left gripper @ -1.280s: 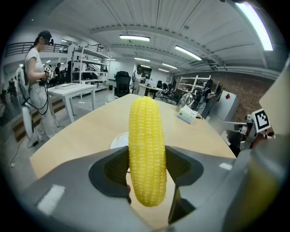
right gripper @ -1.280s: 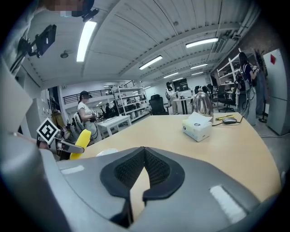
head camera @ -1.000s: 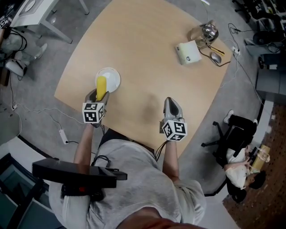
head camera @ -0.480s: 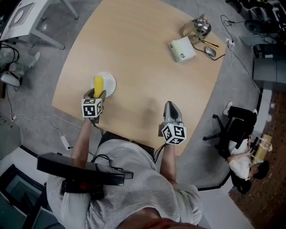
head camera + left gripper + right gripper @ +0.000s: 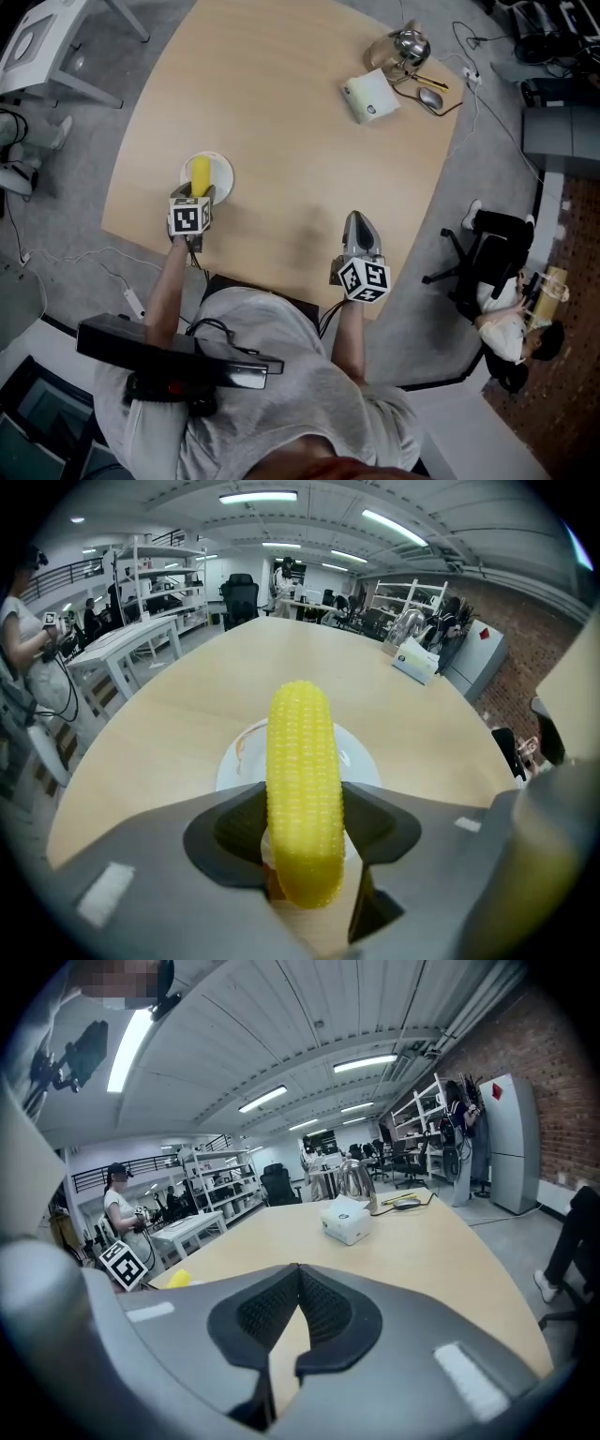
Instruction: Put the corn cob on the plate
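On a pale wooden table [image 5: 300, 112] in an open workshop, our left gripper [image 5: 305, 841] has its jaws clamped on the corn cob [image 5: 302, 780] just over the white plate [image 5: 361, 761], not yet released, while our right gripper [image 5: 298, 1290] hangs empty, jaws together.

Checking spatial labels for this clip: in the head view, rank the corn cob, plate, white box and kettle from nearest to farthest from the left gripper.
1. Corn cob: held in the left gripper.
2. Plate: just under the cob.
3. White box: far off to the right.
4. Kettle: beyond the box, at the far corner.
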Available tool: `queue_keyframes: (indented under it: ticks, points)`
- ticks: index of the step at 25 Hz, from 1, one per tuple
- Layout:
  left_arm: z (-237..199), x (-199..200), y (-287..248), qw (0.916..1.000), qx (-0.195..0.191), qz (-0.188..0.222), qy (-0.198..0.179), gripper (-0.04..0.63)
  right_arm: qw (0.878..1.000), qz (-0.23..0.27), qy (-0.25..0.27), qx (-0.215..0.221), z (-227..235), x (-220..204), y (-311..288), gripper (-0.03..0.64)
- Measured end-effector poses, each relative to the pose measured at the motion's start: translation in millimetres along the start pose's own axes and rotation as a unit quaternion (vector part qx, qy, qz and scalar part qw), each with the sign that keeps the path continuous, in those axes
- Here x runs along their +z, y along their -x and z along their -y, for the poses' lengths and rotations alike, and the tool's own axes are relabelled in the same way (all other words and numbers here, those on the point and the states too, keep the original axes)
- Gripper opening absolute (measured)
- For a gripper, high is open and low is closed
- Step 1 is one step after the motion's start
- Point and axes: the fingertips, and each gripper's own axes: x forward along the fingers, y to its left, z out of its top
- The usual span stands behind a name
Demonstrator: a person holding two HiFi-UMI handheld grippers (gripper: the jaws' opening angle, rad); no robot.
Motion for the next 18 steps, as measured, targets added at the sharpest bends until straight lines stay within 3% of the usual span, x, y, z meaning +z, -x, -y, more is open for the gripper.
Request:
queue_keyframes:
  ticks: [7, 18]
  points:
    - [-4.3, 1.3, -9.5, 0.9995, 0.011, -0.028, 0.004, 0.262, 1.000, 0.001, 0.002, -0.007, 3.9, 0.8, -0.9, 0.006]
    - [-6.6, 3.1, -17.6, 0.9994, 0.010, -0.031, -0.004, 0.265, 1.000, 0.002, 0.002, -0.006, 4.8, 2.6, -2.4, 0.006]
